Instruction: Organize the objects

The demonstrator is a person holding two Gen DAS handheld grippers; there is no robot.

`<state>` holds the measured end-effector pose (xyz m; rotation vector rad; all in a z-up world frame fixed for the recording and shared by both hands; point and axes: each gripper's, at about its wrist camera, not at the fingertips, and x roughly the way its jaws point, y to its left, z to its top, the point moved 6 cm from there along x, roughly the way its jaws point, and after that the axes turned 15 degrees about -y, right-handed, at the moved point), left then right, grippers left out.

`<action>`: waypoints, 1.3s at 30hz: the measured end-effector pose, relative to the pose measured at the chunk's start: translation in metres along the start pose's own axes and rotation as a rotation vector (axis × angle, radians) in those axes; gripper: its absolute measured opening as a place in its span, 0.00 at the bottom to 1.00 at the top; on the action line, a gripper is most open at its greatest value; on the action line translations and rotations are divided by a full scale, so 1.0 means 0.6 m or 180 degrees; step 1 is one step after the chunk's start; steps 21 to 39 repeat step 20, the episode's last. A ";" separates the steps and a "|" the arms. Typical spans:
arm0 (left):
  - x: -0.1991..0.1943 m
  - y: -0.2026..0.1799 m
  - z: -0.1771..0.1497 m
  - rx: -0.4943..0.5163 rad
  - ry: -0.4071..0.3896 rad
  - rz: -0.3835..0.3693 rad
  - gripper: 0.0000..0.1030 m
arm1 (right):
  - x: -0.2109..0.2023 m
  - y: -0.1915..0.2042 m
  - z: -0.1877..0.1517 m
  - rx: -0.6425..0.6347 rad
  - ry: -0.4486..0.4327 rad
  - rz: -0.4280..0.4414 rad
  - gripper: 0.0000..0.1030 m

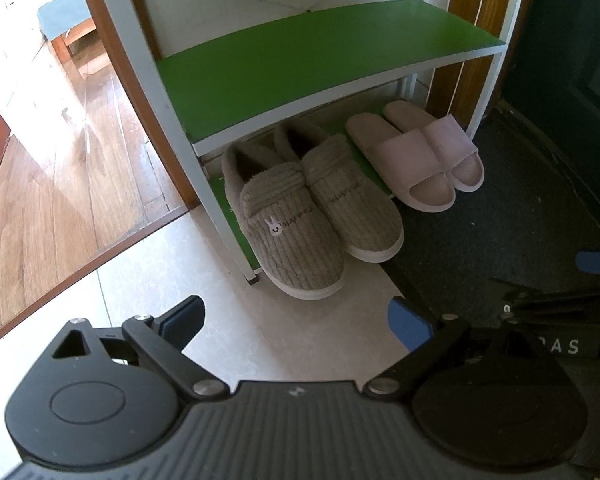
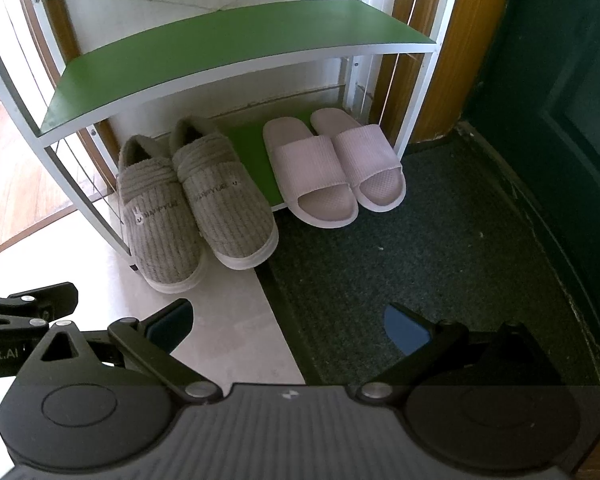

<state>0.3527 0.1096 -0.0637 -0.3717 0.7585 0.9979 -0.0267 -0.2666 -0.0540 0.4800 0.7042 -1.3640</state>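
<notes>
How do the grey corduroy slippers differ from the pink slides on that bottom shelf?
The grey corduroy slippers are closed-toe and fuzzy; the pink slides are open-toe and smooth. The grey pair looks bulkier and overhangs the lower shelf further. Both pairs sit side by side, toes outward, under the bare green upper shelf.
</notes>
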 end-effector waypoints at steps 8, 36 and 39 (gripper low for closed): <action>0.000 0.000 0.001 -0.0014 0.0000 -0.0014 0.95 | 0.000 0.002 0.002 -0.0007 -0.0013 -0.0005 1.00; -0.001 0.000 0.000 -0.0015 0.0004 -0.0026 0.95 | -0.001 0.001 0.002 -0.0017 -0.0015 -0.0018 1.00; -0.001 0.000 0.000 -0.0015 0.0004 -0.0026 0.95 | -0.001 0.001 0.002 -0.0017 -0.0015 -0.0018 1.00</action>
